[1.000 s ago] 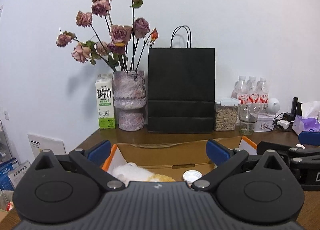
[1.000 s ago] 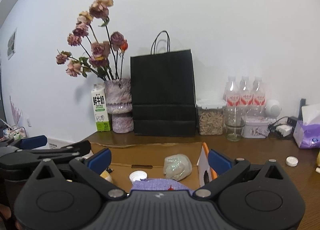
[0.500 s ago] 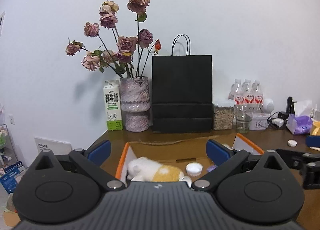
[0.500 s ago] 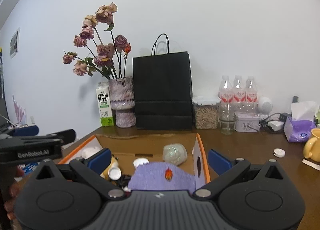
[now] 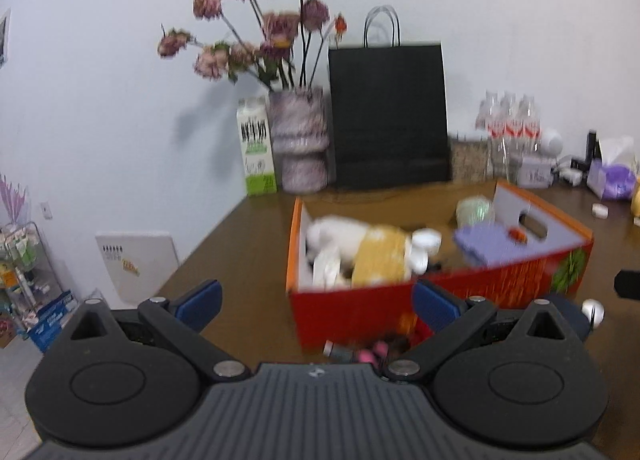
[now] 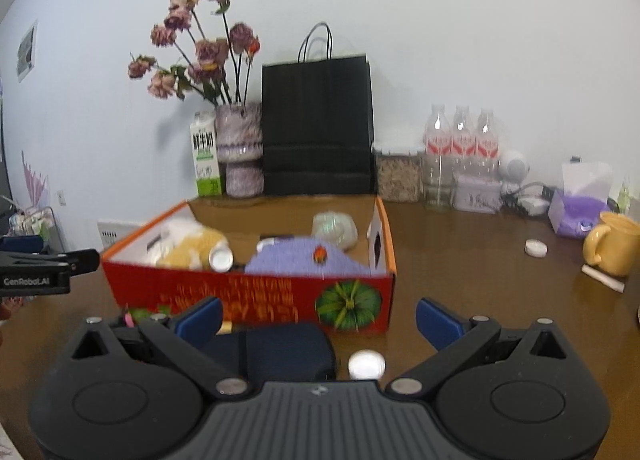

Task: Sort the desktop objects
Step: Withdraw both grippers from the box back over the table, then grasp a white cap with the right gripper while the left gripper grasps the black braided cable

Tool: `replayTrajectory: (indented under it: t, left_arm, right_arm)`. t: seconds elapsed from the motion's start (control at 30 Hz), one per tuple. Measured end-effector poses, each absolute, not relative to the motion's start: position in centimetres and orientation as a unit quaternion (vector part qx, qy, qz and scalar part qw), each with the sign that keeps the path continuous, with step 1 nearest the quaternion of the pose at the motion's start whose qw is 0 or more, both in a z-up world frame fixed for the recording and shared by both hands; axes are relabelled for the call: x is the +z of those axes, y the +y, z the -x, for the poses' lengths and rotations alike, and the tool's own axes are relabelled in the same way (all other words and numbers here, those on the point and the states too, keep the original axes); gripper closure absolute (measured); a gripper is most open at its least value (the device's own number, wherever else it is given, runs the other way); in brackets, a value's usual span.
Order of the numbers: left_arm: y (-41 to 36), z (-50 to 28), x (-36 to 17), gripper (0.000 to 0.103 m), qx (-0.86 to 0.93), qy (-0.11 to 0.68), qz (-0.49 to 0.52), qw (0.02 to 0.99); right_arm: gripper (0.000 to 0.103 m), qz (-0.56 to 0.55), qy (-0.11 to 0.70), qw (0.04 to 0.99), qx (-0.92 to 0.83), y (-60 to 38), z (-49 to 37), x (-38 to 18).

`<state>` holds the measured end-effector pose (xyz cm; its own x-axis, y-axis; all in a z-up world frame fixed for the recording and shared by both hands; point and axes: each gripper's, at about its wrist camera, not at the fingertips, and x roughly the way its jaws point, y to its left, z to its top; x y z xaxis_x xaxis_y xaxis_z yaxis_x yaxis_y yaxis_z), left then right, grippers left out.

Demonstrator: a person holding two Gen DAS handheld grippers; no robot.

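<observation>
A red-orange cardboard box (image 6: 276, 300) with a pumpkin print stands on the brown desk and also shows in the left wrist view (image 5: 352, 312). It holds a white and yellow plush toy (image 5: 360, 252), a purple cloth (image 6: 304, 260), a pale green lump (image 6: 334, 227) and white caps. My left gripper (image 5: 316, 302) is open and empty in front of the box's left corner. My right gripper (image 6: 318, 316) is open and empty above a dark blue pouch (image 6: 280, 352) and a white round cap (image 6: 366, 364) lying before the box.
A vase of dried roses (image 6: 240, 147), a milk carton (image 6: 206, 163), a black paper bag (image 6: 318, 127), bottles (image 6: 462, 143) and a jar stand along the wall. A yellow mug (image 6: 610, 244), a tissue box (image 6: 580, 211) and a white cap (image 6: 535, 248) sit at right.
Both grippers have pulled back and up from the box. Its red front and the pouch and cap in front of it have come into view.
</observation>
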<state>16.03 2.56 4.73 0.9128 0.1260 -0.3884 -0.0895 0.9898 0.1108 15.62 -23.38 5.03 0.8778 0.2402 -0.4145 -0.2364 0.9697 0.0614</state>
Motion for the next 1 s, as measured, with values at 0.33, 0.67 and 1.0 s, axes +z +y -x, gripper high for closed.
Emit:
replayTrajectory:
  t: [0.33, 0.67, 1.0]
  left_arm:
    - [2.8, -15.7, 0.4, 0.0, 0.012, 0.283, -0.051, 0.958]
    - [1.6, -17.2, -1.0, 0.0, -0.025, 0.32, -0.052, 0.946]
    - [1.8, -19.5, -2.0, 0.0, -0.011, 0.341, -0.027, 0.94]
  right_arm:
    - [0.0, 0.008, 0.267, 0.956, 0.118, -23.3, -15.1, 1.4]
    - [0.0, 0.013, 0.29, 0.952, 0.099, -24.3, -15.8, 0.1]
    - [0.0, 0.019, 0.299, 0.95, 0.092, -24.7, -17.5, -0.4]
